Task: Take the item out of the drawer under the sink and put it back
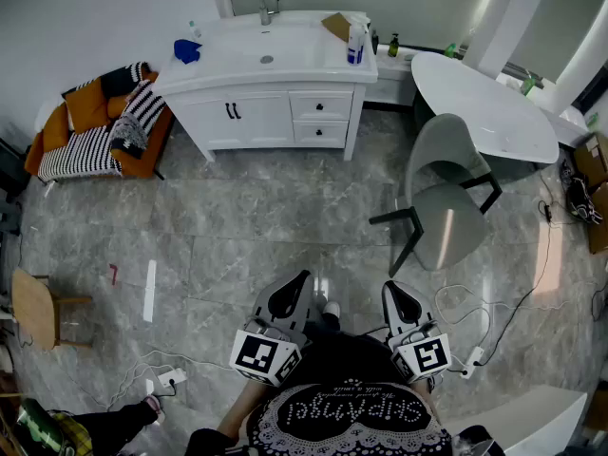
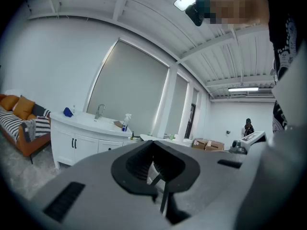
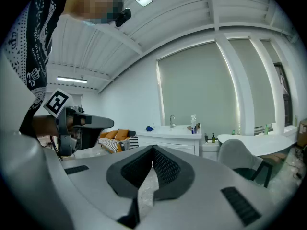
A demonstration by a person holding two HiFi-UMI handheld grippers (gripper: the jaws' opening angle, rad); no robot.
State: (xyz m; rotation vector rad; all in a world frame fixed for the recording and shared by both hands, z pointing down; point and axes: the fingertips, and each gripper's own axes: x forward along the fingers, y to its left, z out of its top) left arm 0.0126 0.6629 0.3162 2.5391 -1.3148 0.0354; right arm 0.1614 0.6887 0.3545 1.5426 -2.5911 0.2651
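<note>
The white sink cabinet (image 1: 275, 112) stands far ahead against the back wall. Its two small drawers (image 1: 321, 105) on the right side are closed, as are the doors on the left. No item from the drawer shows. Both grippers hover low by my body, well short of the cabinet. My left gripper (image 1: 302, 278) has its jaws together with nothing between them, and its tips (image 2: 153, 142) point toward the cabinet (image 2: 81, 140). My right gripper (image 1: 391, 288) is likewise shut and empty, its tips (image 3: 153, 148) aimed at the cabinet (image 3: 175, 145).
A grey chair (image 1: 446, 202) and a white round table (image 1: 484, 103) stand to the right. An orange sofa (image 1: 95, 131) with striped blankets sits left, with a wooden stool (image 1: 33, 307) nearer. Cables (image 1: 494, 321) and a power strip (image 1: 166, 380) lie on the floor. A spray bottle (image 1: 355, 44) stands on the countertop.
</note>
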